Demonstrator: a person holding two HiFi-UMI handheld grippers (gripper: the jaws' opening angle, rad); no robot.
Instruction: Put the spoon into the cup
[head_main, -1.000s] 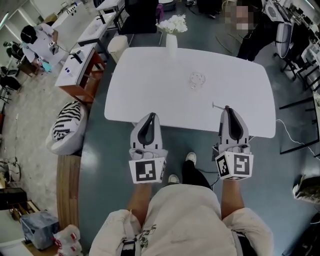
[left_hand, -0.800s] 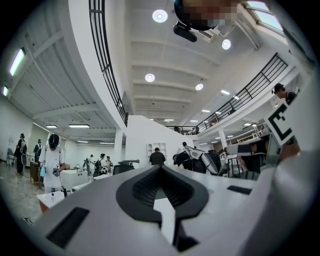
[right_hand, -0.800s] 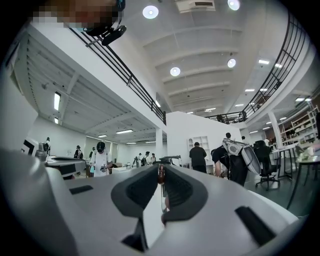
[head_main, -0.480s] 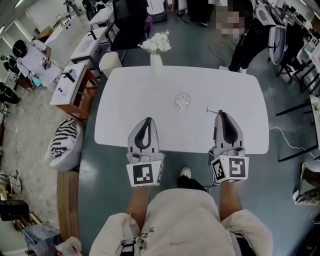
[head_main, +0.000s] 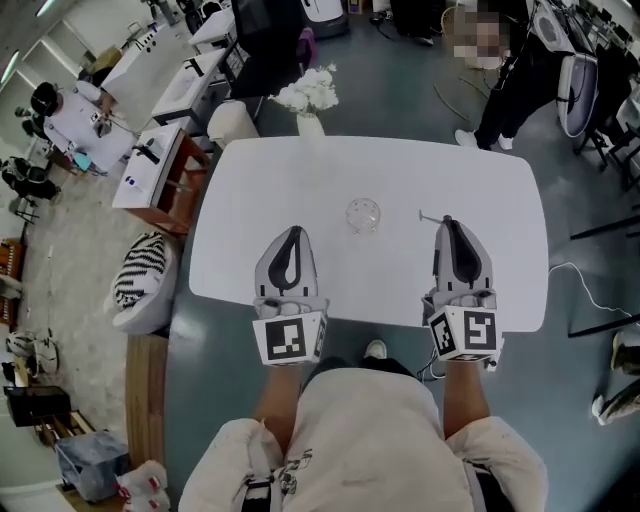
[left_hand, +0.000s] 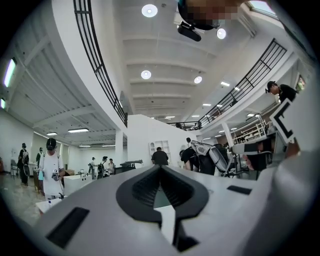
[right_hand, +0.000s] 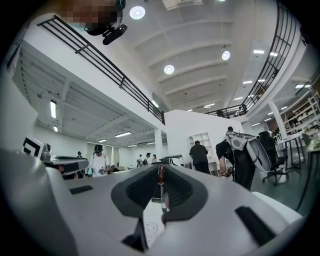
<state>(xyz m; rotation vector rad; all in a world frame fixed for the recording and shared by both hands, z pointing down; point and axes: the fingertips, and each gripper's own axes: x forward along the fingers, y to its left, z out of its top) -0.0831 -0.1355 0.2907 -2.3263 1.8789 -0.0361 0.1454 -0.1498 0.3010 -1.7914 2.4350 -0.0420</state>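
A clear glass cup (head_main: 363, 215) stands near the middle of the white table (head_main: 480, 180). My right gripper (head_main: 447, 222) hovers over the table to the right of the cup, shut on a thin metal spoon (head_main: 430, 214) whose end sticks out leftward from the fingertips. In the right gripper view the spoon (right_hand: 161, 182) stands upright between the closed jaws of the right gripper (right_hand: 161, 169). My left gripper (head_main: 292, 232) is left of the cup and slightly nearer to me. In the left gripper view the left gripper (left_hand: 160, 168) has its tips together with nothing between them.
A white vase of white flowers (head_main: 308, 92) stands at the table's far edge. A person in dark clothes (head_main: 510, 70) stands beyond the far right corner. Desks (head_main: 160, 160) and a striped cushion (head_main: 140, 280) lie to the left of the table.
Both grippers have moved forward from the table's near edge to over the tabletop, closer to the cup. The spoon stays in the right gripper.
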